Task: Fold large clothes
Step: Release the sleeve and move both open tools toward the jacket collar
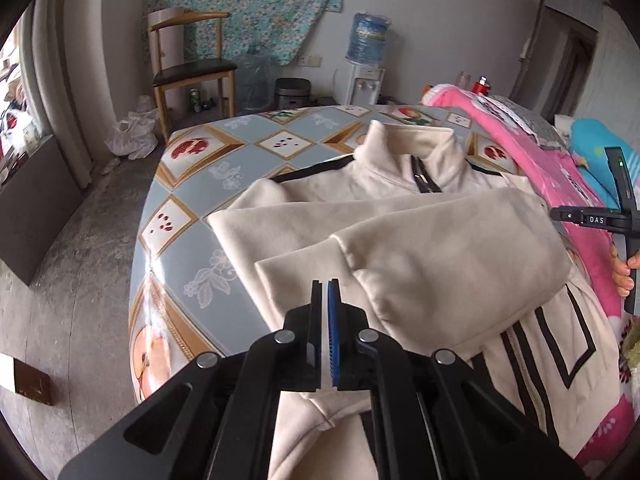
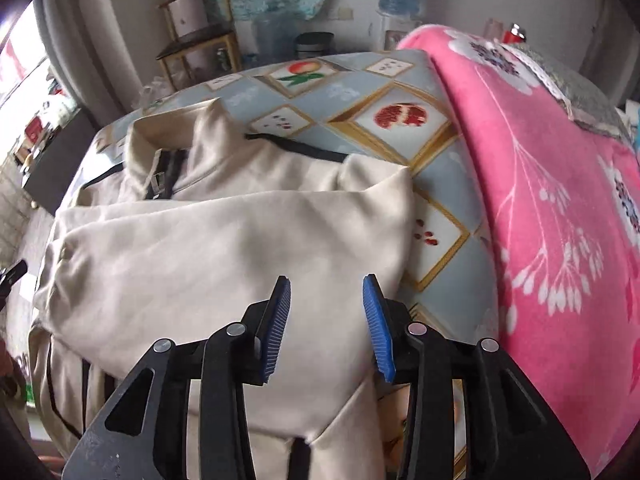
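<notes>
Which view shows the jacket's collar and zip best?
The left wrist view: the collar stands upright, seen from the front, with the zip sharp below it on the jacket. The right wrist view catches the collar from the side, blurred, and the zip partly hidden.

The left claw (image 1: 325,282) hangs with jaws pressed together above the cream jacket (image 1: 400,232) on the fruit-patterned table (image 1: 192,184).
</notes>
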